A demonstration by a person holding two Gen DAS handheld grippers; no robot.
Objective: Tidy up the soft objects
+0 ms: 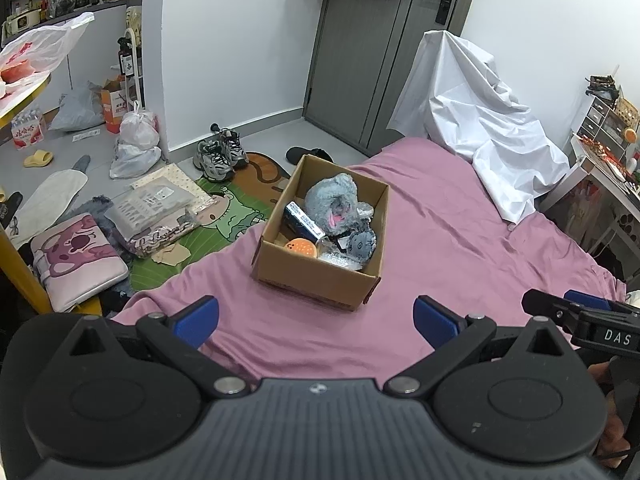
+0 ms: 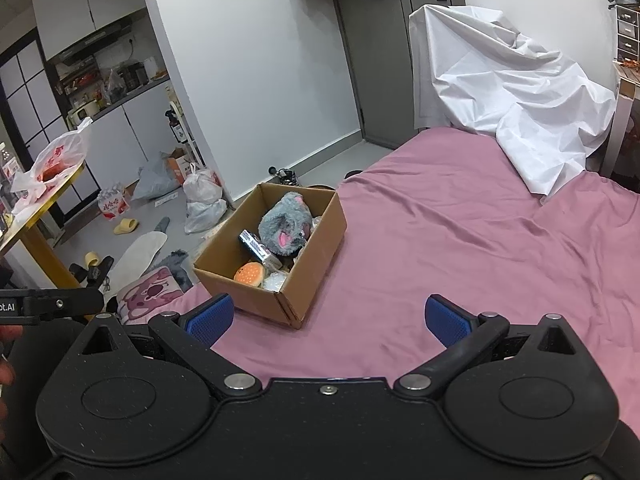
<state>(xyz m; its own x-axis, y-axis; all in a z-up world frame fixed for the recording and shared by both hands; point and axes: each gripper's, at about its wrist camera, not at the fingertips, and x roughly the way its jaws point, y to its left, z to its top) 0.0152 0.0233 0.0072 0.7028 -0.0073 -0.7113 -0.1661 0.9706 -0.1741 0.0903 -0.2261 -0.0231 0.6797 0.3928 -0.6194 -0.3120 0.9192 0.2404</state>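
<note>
An open cardboard box [image 1: 316,280] stands on the pink bed sheet [image 1: 460,240] near the bed's left edge; it also shows in the right wrist view [image 2: 256,300]. Inside lie a grey plush toy [image 1: 332,200] [image 2: 285,222], an orange burger-shaped toy [image 1: 300,247] [image 2: 249,274], a blue packet [image 1: 305,221], a small grey plush [image 1: 361,243] and clear wrapped items. My left gripper [image 1: 316,320] is open and empty, just short of the box. My right gripper [image 2: 330,318] is open and empty, to the right of the box's near corner.
A white sheet [image 1: 480,120] drapes over something at the bed's far end. The floor on the left holds a pink cushion [image 1: 76,256], packaged items [image 1: 156,208], sneakers [image 1: 220,154] and plastic bags [image 1: 134,140]. A yellow-legged table [image 2: 44,208] stands far left. A desk [image 1: 604,168] stands at the right.
</note>
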